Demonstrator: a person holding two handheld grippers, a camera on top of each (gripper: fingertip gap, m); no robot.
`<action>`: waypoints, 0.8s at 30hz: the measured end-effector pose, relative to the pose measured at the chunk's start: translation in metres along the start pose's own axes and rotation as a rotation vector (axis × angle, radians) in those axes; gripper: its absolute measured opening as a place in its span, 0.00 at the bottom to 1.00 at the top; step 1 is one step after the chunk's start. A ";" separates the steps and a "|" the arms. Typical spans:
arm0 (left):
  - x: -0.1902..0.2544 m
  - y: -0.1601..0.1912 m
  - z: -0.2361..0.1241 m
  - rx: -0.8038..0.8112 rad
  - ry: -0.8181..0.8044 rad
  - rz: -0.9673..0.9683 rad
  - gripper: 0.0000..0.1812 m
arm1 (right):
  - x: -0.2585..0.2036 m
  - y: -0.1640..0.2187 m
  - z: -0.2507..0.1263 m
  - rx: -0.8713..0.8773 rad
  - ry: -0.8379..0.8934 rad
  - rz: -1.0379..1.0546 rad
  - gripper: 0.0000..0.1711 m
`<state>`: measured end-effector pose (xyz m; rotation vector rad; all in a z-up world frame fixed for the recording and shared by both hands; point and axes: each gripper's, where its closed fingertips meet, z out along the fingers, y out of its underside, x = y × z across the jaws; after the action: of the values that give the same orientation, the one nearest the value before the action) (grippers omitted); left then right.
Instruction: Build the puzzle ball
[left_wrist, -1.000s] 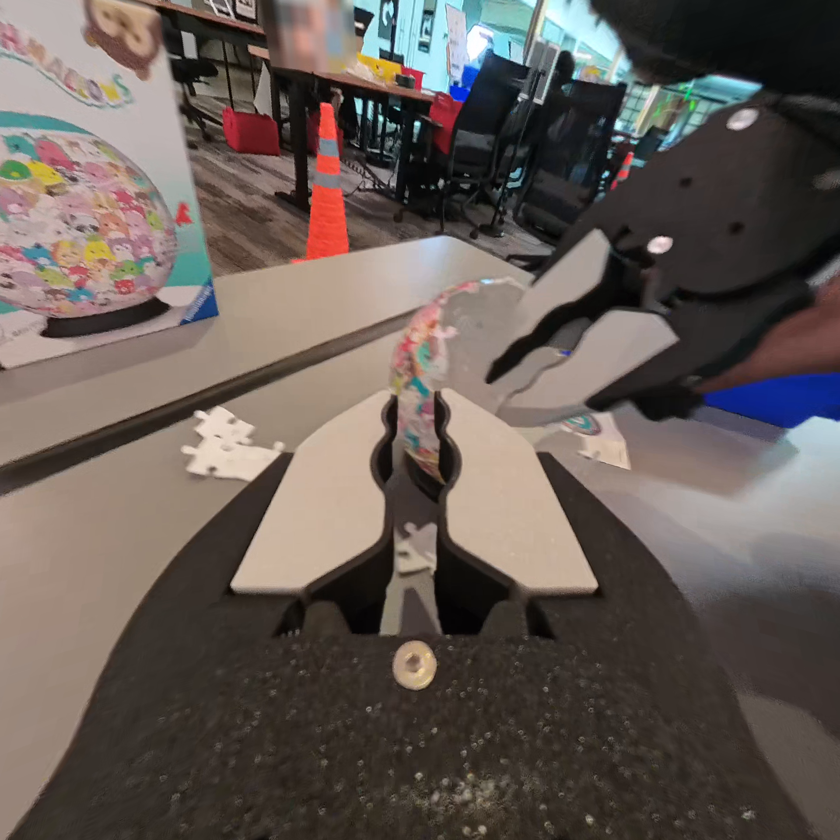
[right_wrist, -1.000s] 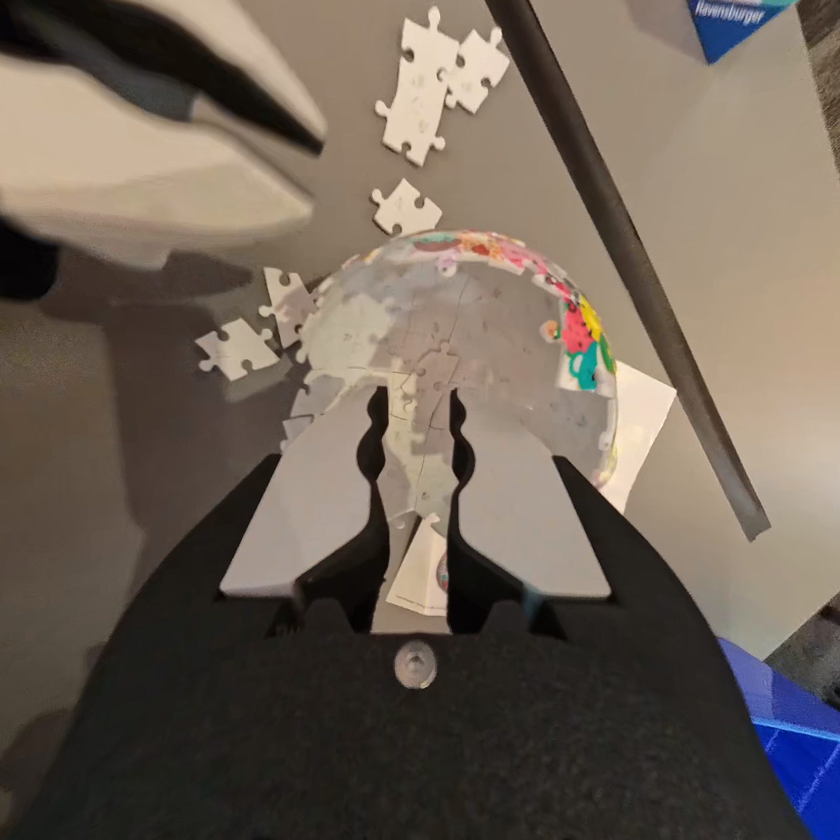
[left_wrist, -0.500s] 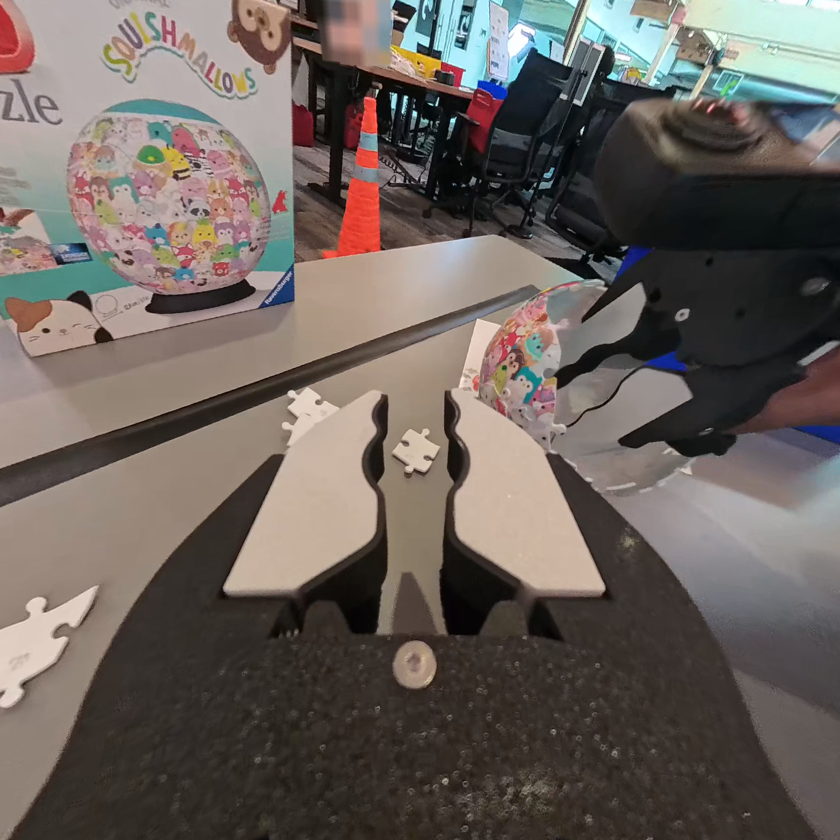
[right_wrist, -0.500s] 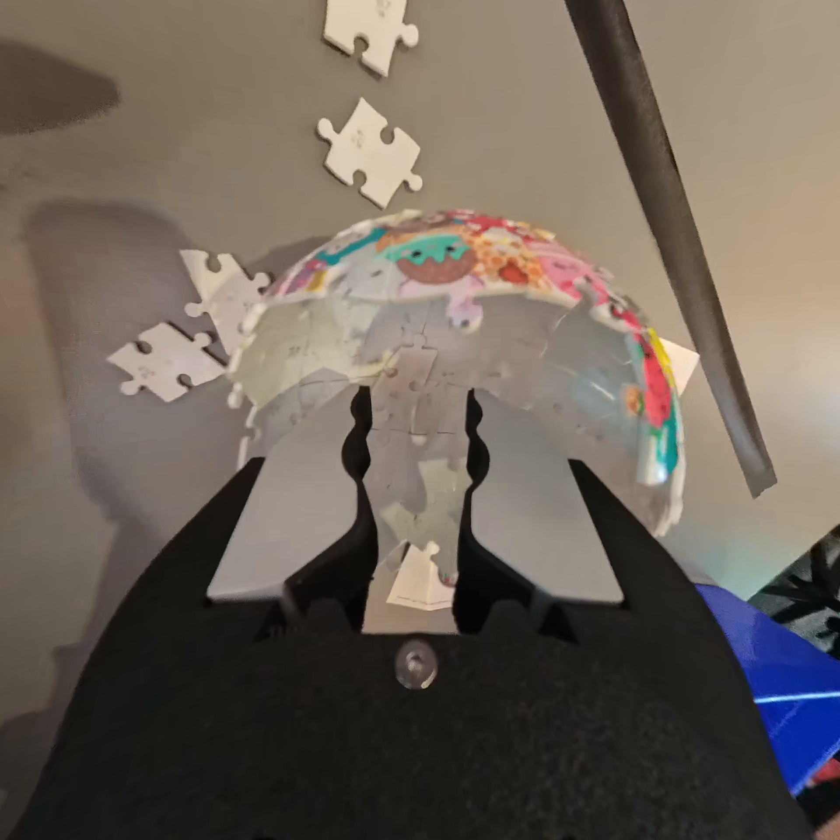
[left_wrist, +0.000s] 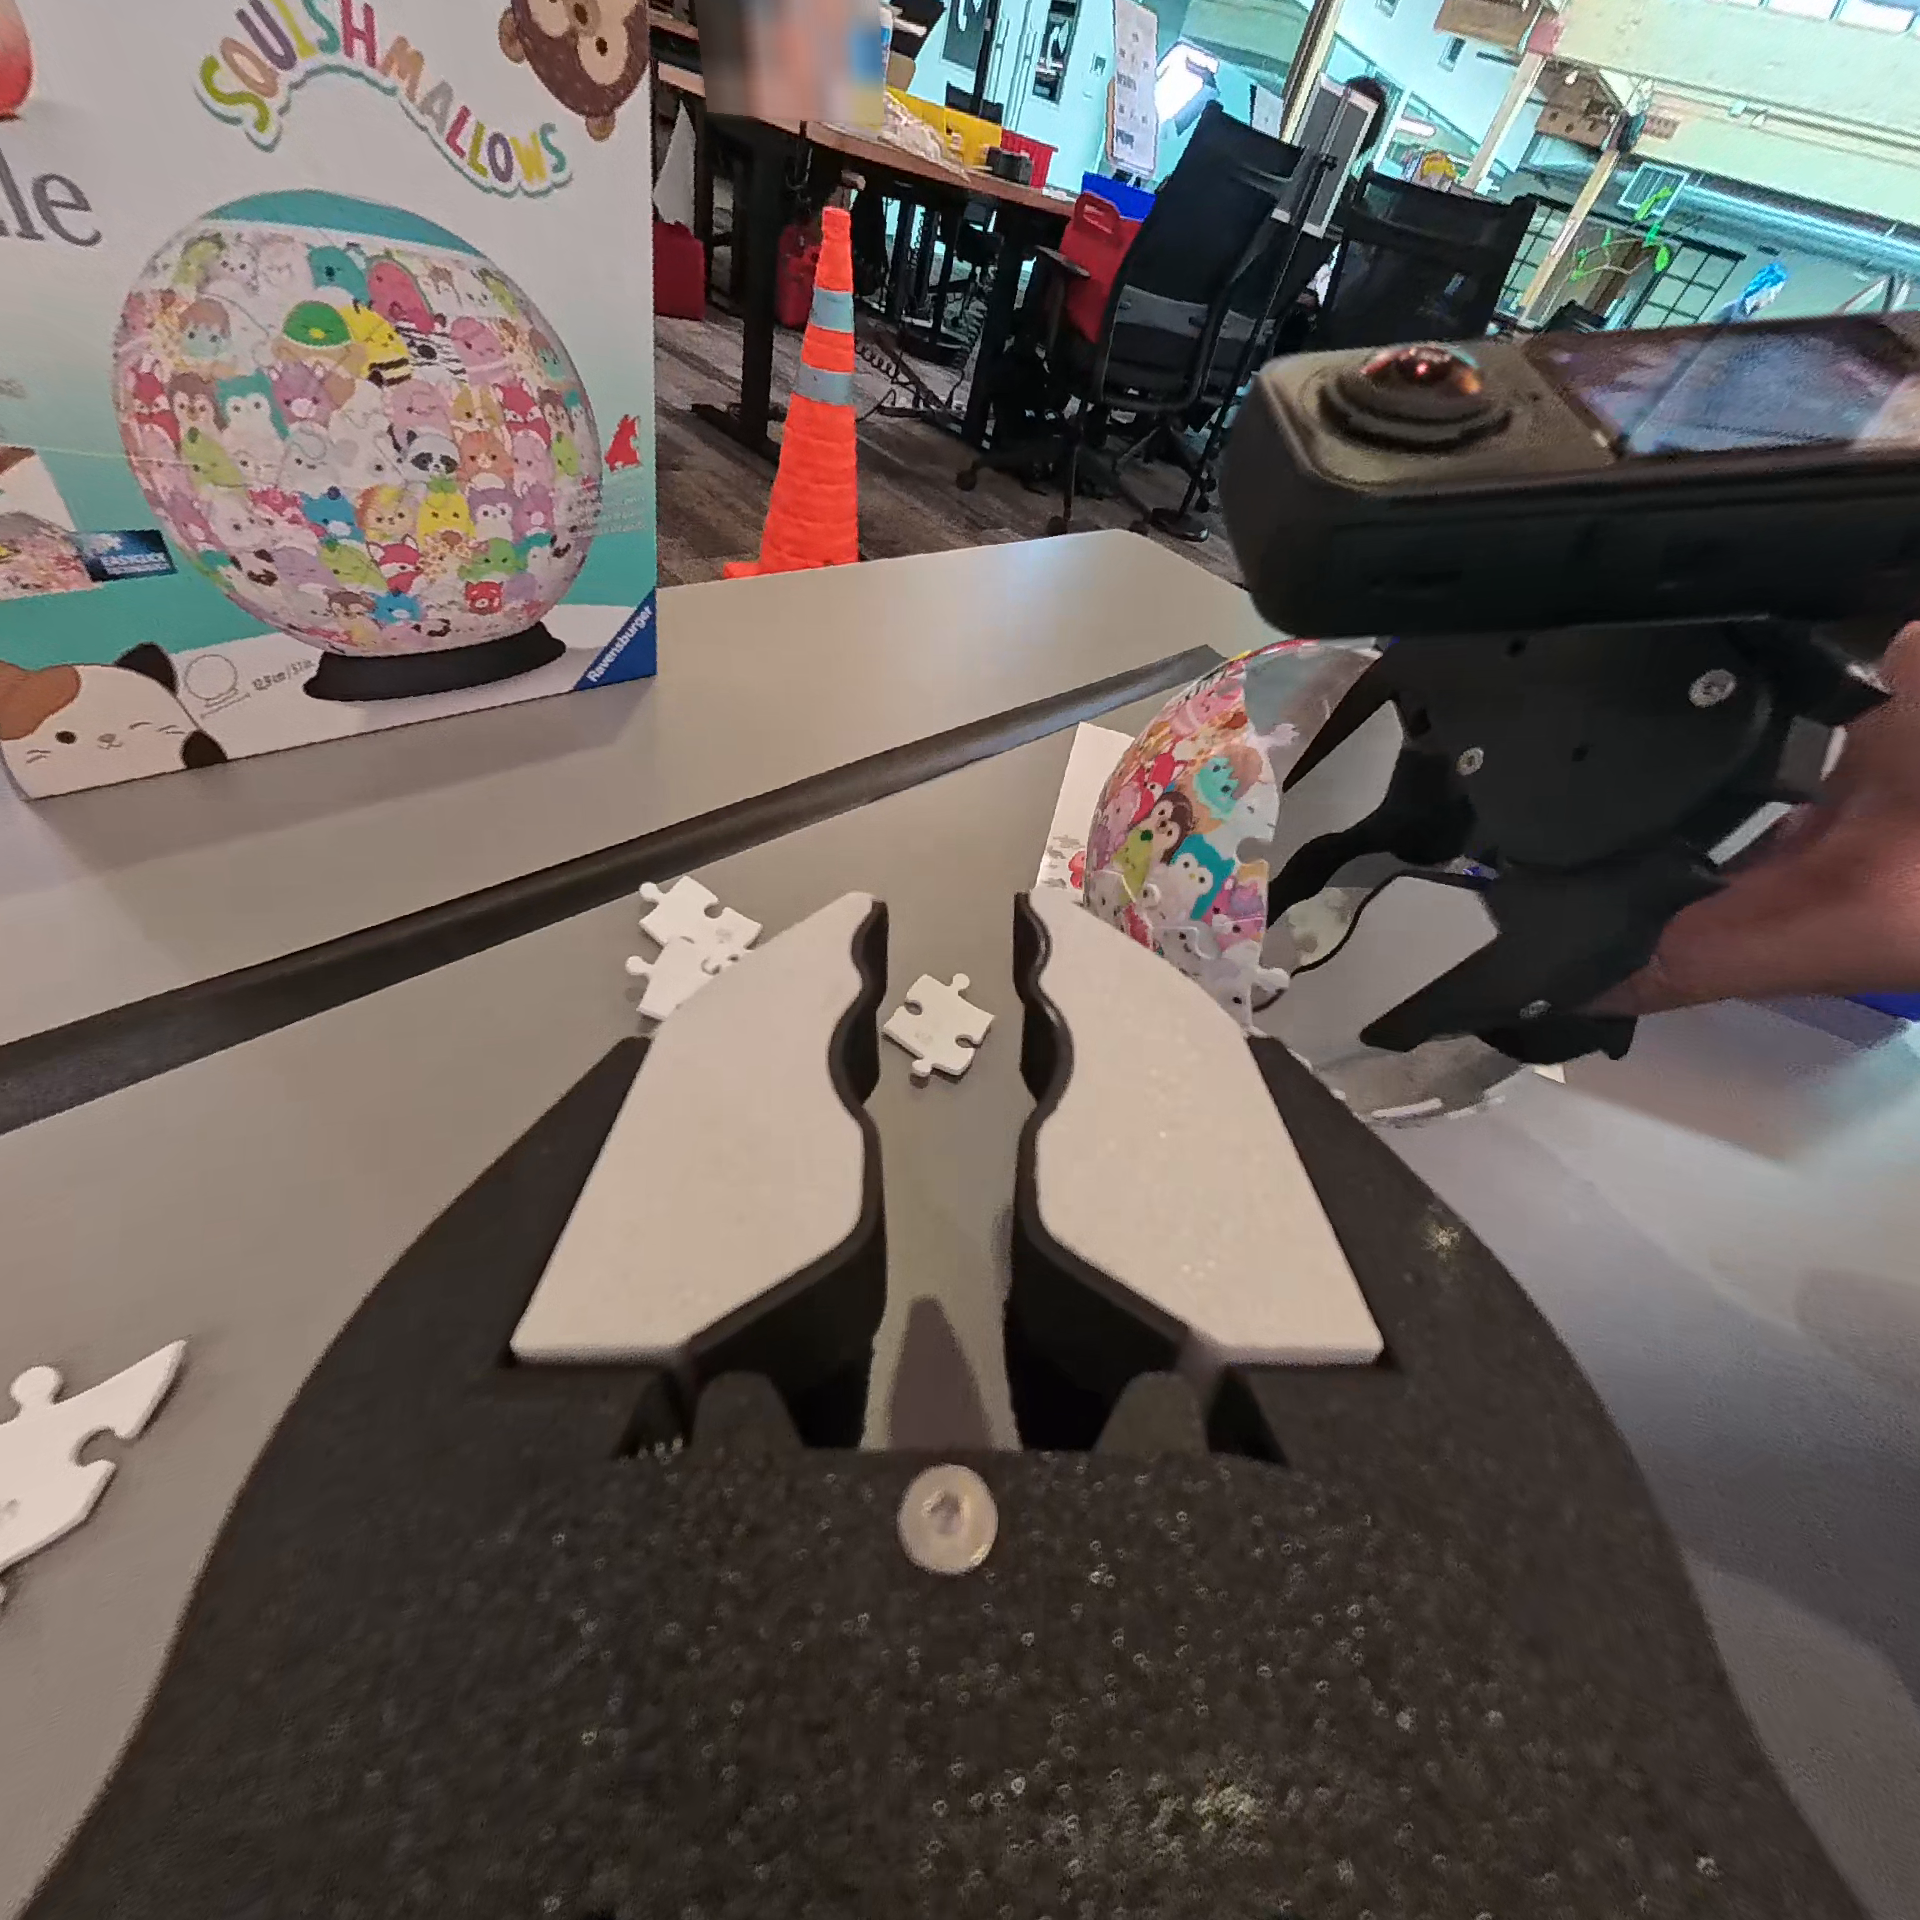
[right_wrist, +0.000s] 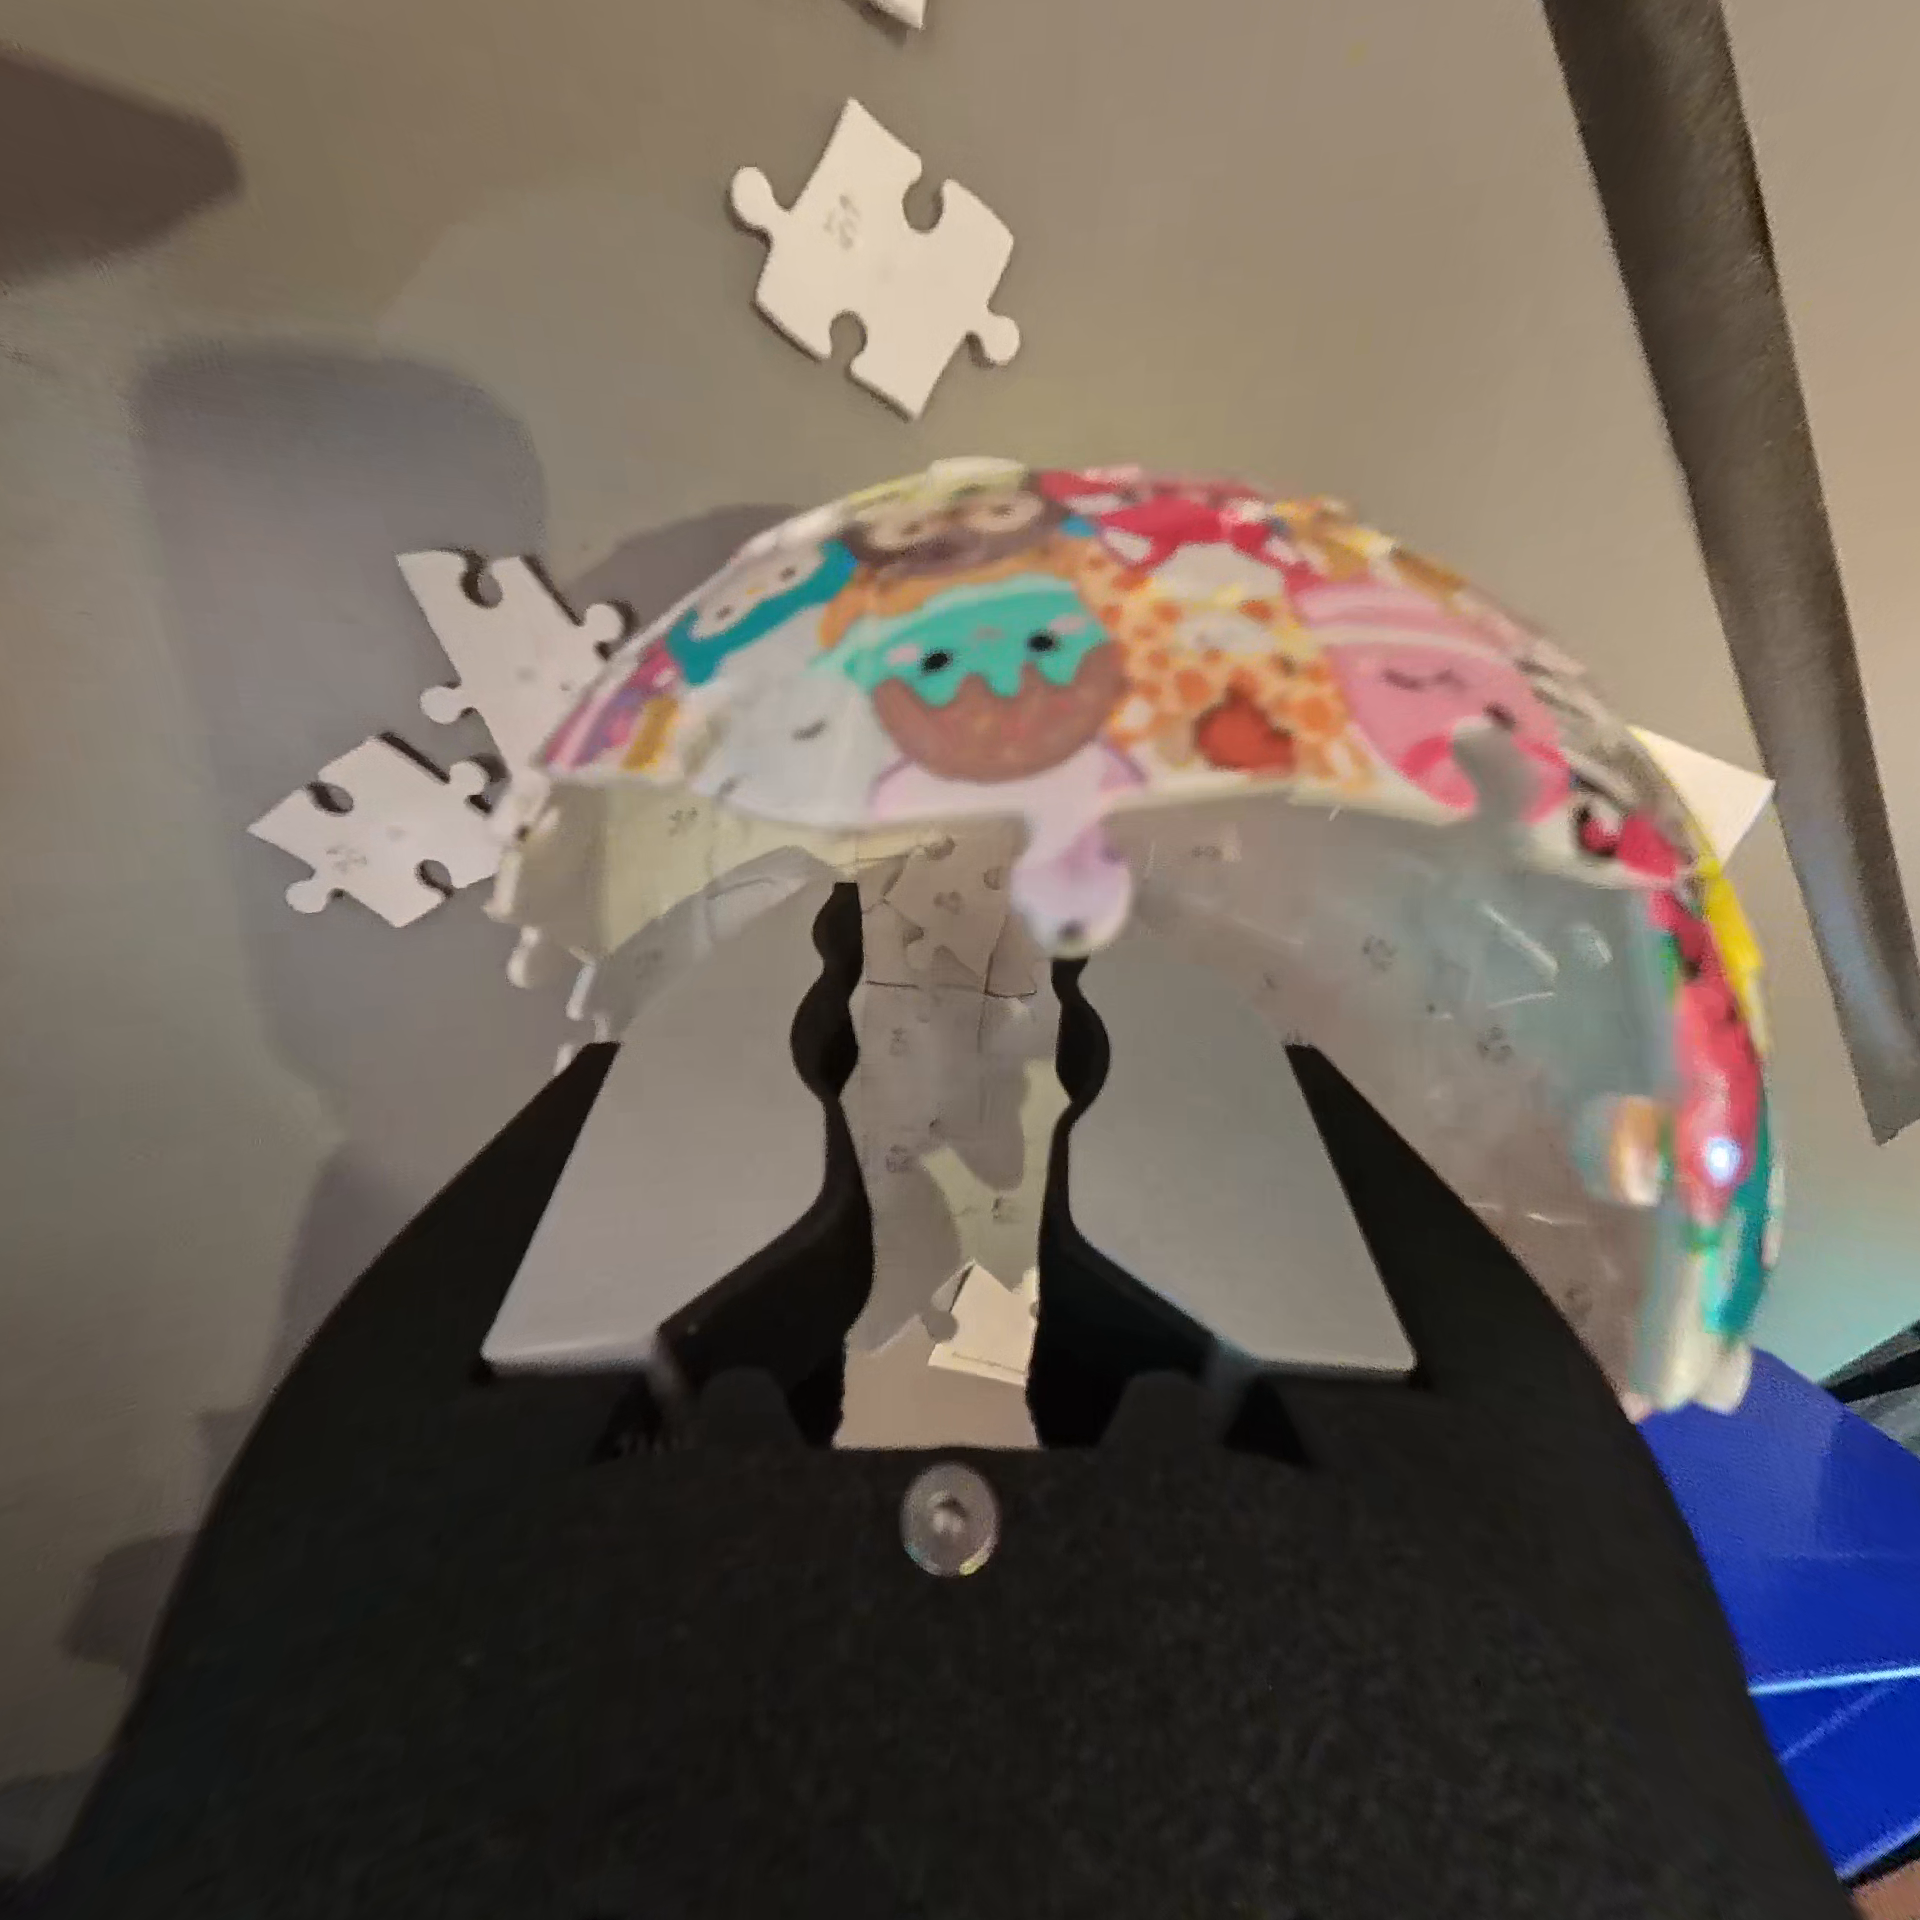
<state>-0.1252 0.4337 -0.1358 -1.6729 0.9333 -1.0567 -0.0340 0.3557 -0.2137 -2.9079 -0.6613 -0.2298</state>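
The half-built puzzle ball (right_wrist: 1039, 665) is a curved shell, colourful outside and pale inside. My right gripper (right_wrist: 945, 935) is shut on its rim and holds it above the grey table (right_wrist: 260, 260). In the left wrist view the puzzle ball (left_wrist: 1184, 831) and the right gripper (left_wrist: 1351, 904) sit at the right, just past my right finger. My left gripper (left_wrist: 948, 935) is open and empty, low over the table. A white loose piece (left_wrist: 935, 1023) lies face down on the table between its fingertips.
More white pieces lie face down: a joined pair (left_wrist: 686, 935), one at the left edge (left_wrist: 62, 1444), and several below the ball (right_wrist: 873, 260) (right_wrist: 384, 831). The puzzle box (left_wrist: 343, 416) stands behind a dark table seam (left_wrist: 520, 894). A paper sheet (left_wrist: 1081, 821) lies under the ball. The gap from one gripper's tips to the other's is roughly 15 centimeters.
My left gripper let go of the ball's rim, opened and drew back to the left. My right gripper kept the ball and tilted it, so more of its coloured outside shows.
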 end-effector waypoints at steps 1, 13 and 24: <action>0.001 0.000 0.000 -0.002 0.001 0.002 0.12 | 0.000 0.000 0.001 -0.004 -0.011 0.013 0.20; 0.004 0.002 0.002 -0.010 0.000 0.026 0.12 | 0.001 0.001 0.008 -0.048 -0.022 0.047 0.16; 0.004 0.002 0.003 -0.011 0.000 0.030 0.12 | -0.005 0.003 0.009 -0.051 -0.089 0.096 0.04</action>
<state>-0.1214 0.4303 -0.1373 -1.6630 0.9629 -1.0338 -0.0364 0.3526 -0.2241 -3.0046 -0.5338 -0.1077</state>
